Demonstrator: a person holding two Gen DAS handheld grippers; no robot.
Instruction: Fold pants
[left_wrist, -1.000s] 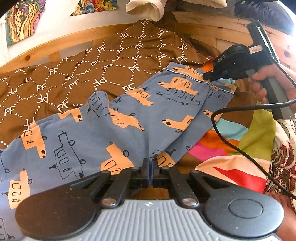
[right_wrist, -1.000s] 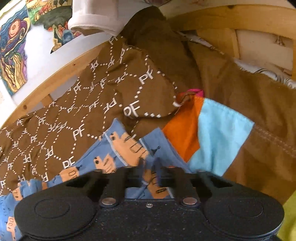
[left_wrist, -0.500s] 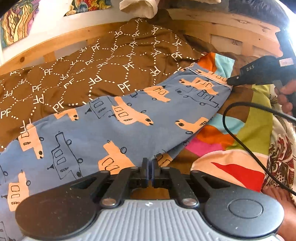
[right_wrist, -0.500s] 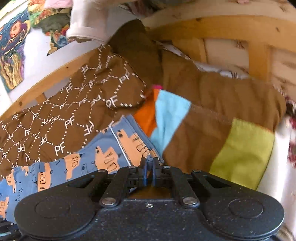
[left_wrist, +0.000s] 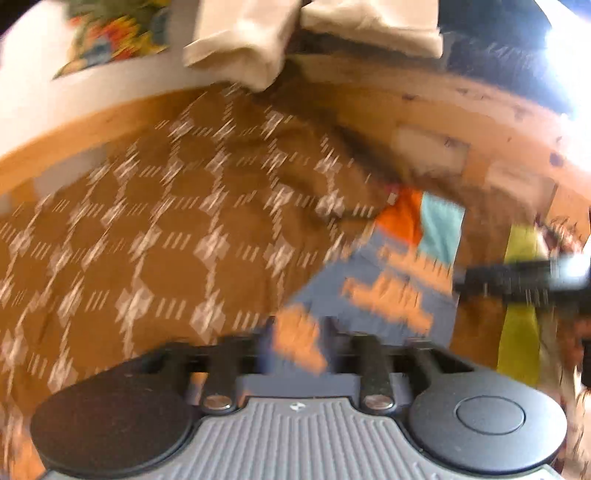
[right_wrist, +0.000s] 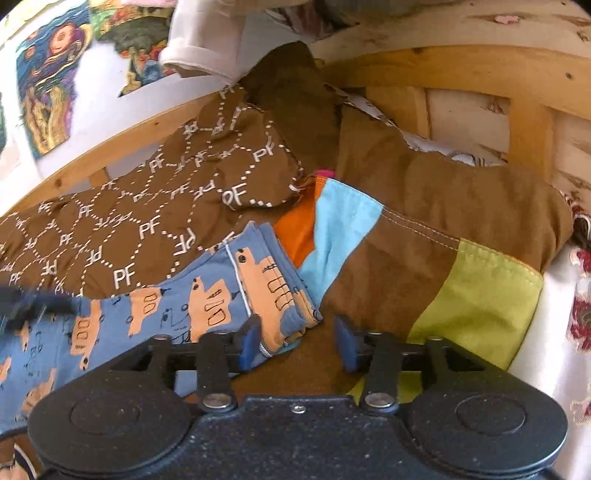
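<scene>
The blue pants (right_wrist: 207, 310) with orange trucks lie on the bed, waistband end toward the patchwork quilt. My right gripper (right_wrist: 298, 345) is opening; the waistband corner lies loose by its left pad (right_wrist: 250, 343), and nothing is pinched. In the blurred left wrist view my left gripper (left_wrist: 295, 343) is opening too, with a fold of the pants (left_wrist: 388, 295) between its spread fingers. Whether its pads touch the cloth is too blurred to tell. Each gripper shows in the other's view: right gripper (left_wrist: 517, 280), left gripper (right_wrist: 29, 306).
A brown bedspread (right_wrist: 110, 229) printed with "PF" covers the bed to the left. The patchwork quilt (right_wrist: 480, 306) lies to the right. A wooden bed frame (right_wrist: 443, 66) runs behind, with pale garments (right_wrist: 207, 48) hanging over it and posters (right_wrist: 48, 92) on the wall.
Both grippers were shut on the pants and now stand open. My left gripper swept quickly across toward the waistband end near the right gripper. The right gripper has held still since half a second ago.
</scene>
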